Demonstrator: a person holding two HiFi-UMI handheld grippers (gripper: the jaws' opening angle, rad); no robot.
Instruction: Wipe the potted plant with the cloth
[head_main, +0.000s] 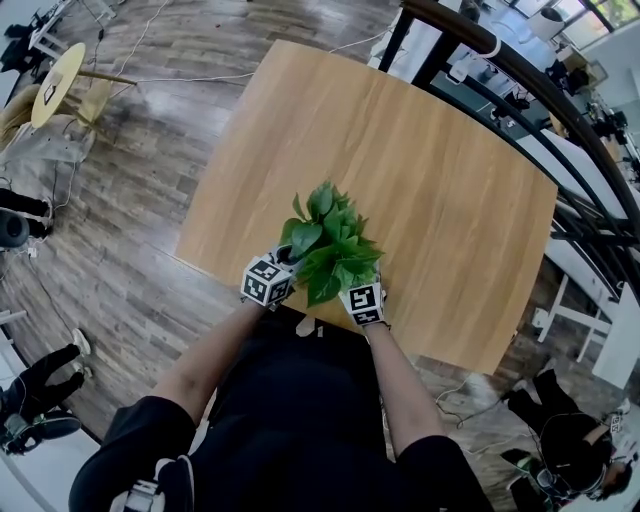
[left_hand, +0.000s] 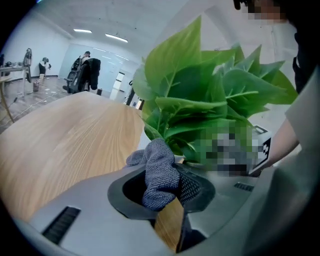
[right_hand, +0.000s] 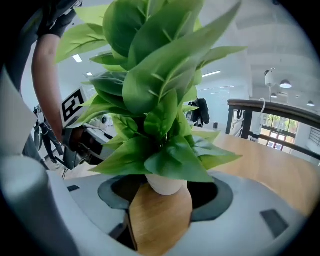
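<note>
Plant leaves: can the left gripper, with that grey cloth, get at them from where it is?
Probably yes. The left gripper holds the cloth right beside the lowest leaves, with nothing between them.

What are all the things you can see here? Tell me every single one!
Table: one, light wood, under the plant.
Plant: one, green leaves, at the table's near edge.
Pot: one, white, under the leaves, standing on the table.
Cloth: one, grey, bunched up beside the lowest leaves.
Railing: one, black, past the table's right side.
Floor: dark wood planks, all around the table.
Arms: two, in black sleeves, reaching to the table.
Left gripper: one, grey, shut on the cloth, left of the plant.
Right gripper: one, grey, open, facing the pot.
</note>
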